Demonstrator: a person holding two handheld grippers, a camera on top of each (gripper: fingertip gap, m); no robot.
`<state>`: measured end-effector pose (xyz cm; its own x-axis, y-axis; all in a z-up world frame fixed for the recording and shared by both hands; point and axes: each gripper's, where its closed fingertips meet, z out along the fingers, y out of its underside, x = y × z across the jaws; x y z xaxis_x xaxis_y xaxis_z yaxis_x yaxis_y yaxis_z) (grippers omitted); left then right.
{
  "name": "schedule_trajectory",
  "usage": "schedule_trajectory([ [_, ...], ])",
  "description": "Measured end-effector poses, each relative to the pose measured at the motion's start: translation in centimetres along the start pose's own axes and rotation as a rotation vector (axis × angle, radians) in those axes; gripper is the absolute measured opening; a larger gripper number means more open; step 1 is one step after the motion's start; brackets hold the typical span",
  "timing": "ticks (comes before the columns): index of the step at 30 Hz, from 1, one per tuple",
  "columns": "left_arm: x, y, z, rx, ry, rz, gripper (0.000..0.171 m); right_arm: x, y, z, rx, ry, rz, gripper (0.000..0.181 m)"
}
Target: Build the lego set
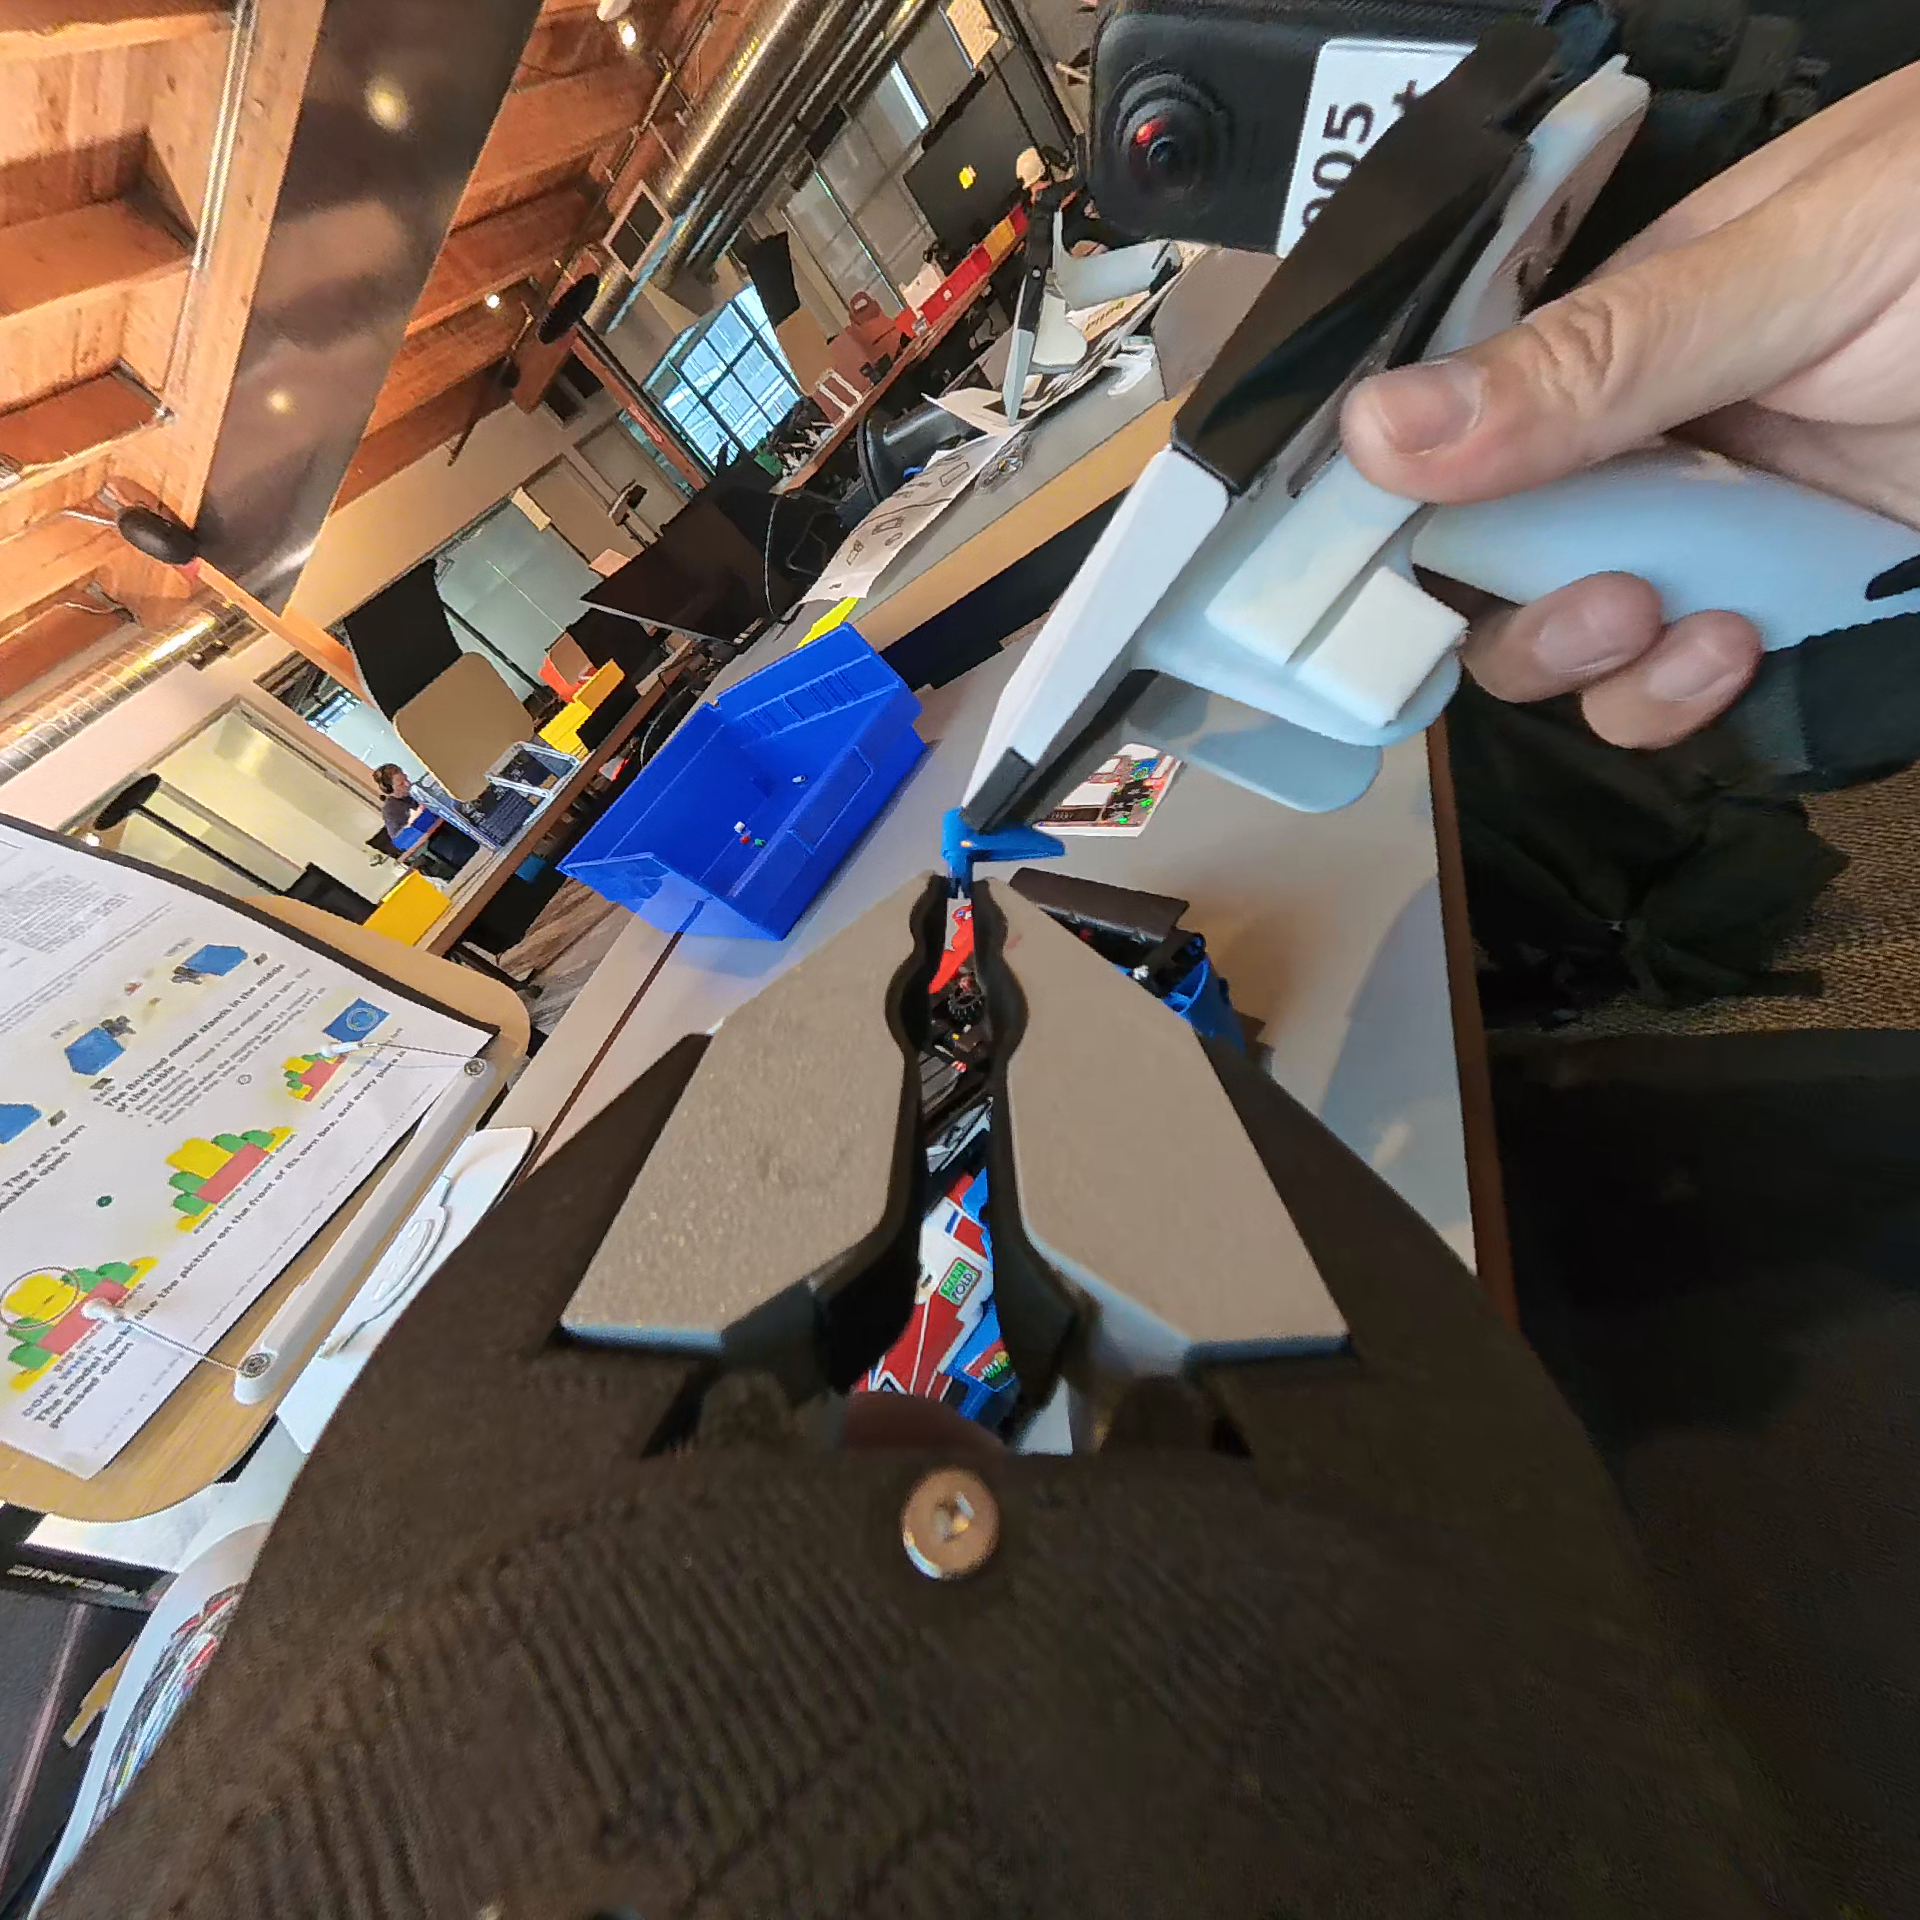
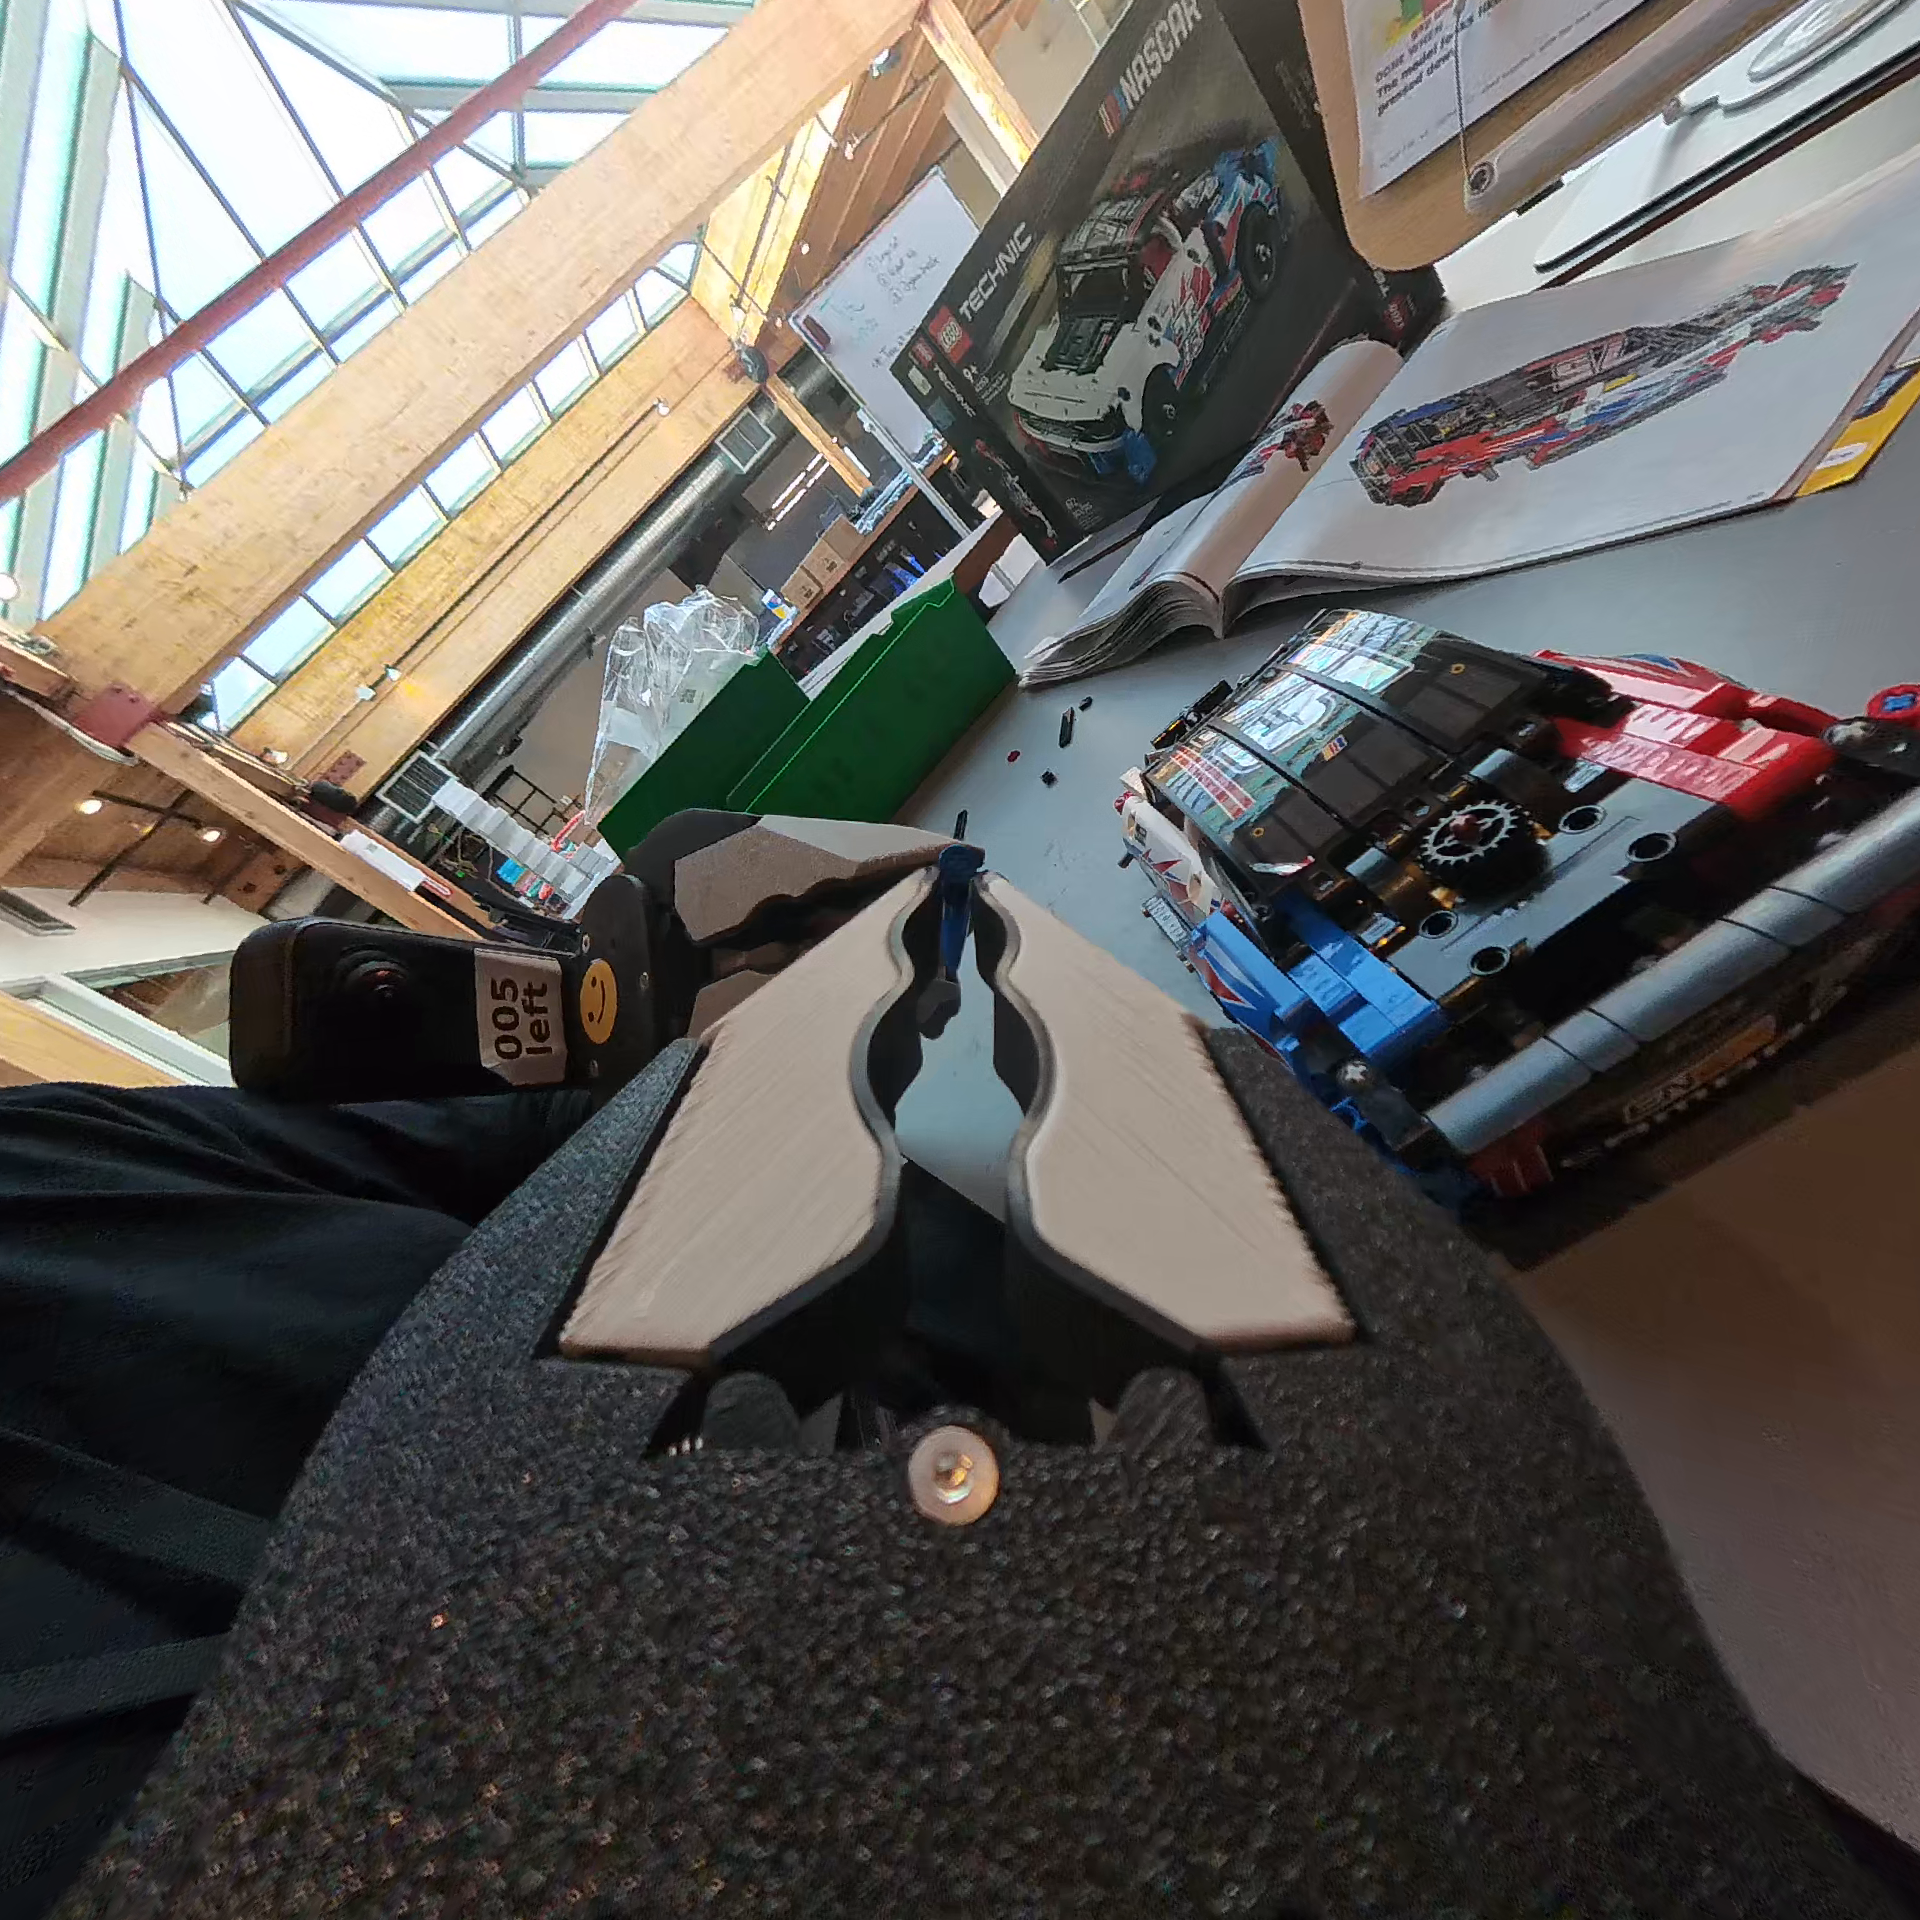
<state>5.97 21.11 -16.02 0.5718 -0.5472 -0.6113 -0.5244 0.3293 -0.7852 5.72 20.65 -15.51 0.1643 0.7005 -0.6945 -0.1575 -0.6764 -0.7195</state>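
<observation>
The right gripper (image 2: 961, 883) pinches a small blue Technic piece (image 2: 954, 914), its long axis along the fingers; the left gripper (image 1: 961, 888), nearly closed, seemingly meets its tip; the car model (image 2: 1455, 862) lies rightward on the table (image 2: 1714, 582).

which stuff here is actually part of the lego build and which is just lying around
In the job:
- blue lego piece, pinched by right gripper
- lego car
- open instruction booklet
- set box
- left gripper, fingers nearly together

Lying about:
- blue bin
- green bins
- clear plastic bag
</observation>
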Motion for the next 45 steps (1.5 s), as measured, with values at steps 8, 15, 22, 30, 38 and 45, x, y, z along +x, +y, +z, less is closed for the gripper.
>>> schedule_trajectory([
  [8, -0.1, -0.5, -0.2, 0.037, 0.000, -0.006, 0.001, -0.8, -0.3, -0.2, -0.010, -0.037, -0.039, 0.003],
  [15, 0.1, -0.7, -0.3, 0.053, 0.002, 0.015, 0.001, -0.9, -0.2, -0.4, -0.034, -0.029, -0.072, 0.005],
  [22, 0.4, -0.5, -0.2, 0.031, 0.010, 0.036, 0.001, -0.2, 0.2, -0.9, -0.078, 0.061, -0.183, 0.008],
  [30, 0.5, 0.0, 0.0, 0.016, 0.020, 0.028, 0.000, 0.6, -0.2, -1.7, -0.129, 0.214, -0.391, 0.030],
  [38, 0.6, -0.2, -0.1, 0.021, 0.019, 0.042, 0.001, -0.4, 0.4, -1.1, -0.154, 0.143, -0.383, 0.012],
  [45, 0.6, -0.4, -0.2, 0.029, 0.016, 0.048, 0.001, -0.4, 0.8, -0.7, -0.163, 0.120, -0.345, 0.006],
])
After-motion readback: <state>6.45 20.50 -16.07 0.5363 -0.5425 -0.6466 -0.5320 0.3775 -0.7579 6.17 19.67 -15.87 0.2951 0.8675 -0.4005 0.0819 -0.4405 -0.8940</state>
